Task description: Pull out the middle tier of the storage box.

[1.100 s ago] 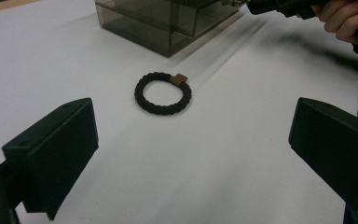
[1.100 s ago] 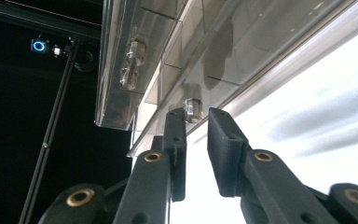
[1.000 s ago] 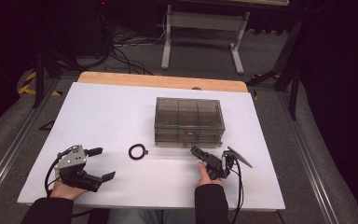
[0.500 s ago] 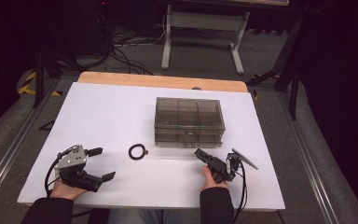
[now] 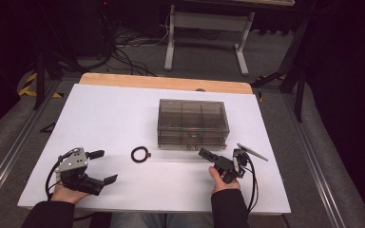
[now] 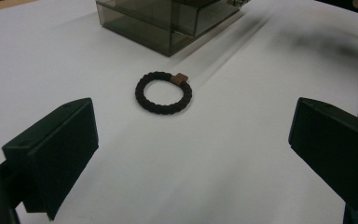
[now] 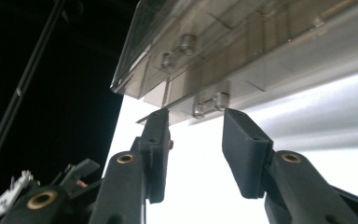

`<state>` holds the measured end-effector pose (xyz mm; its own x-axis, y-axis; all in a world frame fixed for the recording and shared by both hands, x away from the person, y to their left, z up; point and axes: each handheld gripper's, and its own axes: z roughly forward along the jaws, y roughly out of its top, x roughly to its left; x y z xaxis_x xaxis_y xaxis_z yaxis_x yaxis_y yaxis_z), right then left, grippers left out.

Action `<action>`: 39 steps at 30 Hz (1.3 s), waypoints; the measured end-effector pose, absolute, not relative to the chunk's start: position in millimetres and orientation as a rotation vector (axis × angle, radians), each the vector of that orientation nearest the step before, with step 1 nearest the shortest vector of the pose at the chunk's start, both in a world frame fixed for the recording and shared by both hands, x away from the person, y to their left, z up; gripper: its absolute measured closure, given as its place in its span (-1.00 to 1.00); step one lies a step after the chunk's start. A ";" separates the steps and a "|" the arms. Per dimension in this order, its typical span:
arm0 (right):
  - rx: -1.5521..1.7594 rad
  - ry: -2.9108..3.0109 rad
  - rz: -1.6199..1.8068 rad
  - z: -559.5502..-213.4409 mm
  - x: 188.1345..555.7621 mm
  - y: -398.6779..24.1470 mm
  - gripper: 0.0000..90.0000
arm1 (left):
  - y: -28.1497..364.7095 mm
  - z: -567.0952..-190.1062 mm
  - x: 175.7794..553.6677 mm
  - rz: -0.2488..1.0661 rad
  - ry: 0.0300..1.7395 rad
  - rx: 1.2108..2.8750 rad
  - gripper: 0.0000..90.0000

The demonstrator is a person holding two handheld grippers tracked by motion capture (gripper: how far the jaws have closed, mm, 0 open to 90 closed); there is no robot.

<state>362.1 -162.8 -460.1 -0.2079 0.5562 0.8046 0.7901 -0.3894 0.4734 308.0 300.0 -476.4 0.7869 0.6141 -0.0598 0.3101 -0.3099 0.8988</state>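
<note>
Right gripper view: box latch (image 7: pixel 209 103) just beyond parted fingers (image 7: pixel 244 149).

ring (image 5: pixel 140 154) left of box (image 5: pixel 193 123), on table (image 5: pixel 109 114)

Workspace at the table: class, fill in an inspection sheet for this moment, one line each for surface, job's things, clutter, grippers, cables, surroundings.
Surface: white table top, wooden strip along its far edge.
Job's things: smoky clear compartment box, lid down; black hair tie lying flat, apart from the box.
Clutter: nothing seen.
Grippers: left gripper open wide, resting near the hair tie; right gripper at the box's front latch, jaws just opening, nothing between them.
Cables: one trails from each gripper; more on the floor behind.
Surroundings: dark room, grey stand legs beyond the table.
</note>
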 end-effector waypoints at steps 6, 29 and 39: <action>-1.762 -1.752 -1.605 -446.4 364.7 -158.3 0.27 | 300.1 -476.3 307.9 0.359 0.699 1.914 -0.95; -1.575 -2.286 -1.365 -396.1 381.1 -145.7 0.03 | 300.1 -476.4 307.8 0.362 0.698 1.915 -0.95; -1.414 -2.432 -1.305 -378.1 387.6 -139.3 -0.12 | 300.2 -476.3 307.7 0.364 0.697 1.916 -0.95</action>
<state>387.6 -139.3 -378.1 -0.5835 0.6978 0.4154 0.7319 0.2302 0.6413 307.7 300.2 -476.3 0.7869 0.6147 -0.0550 0.3064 -0.3118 0.8994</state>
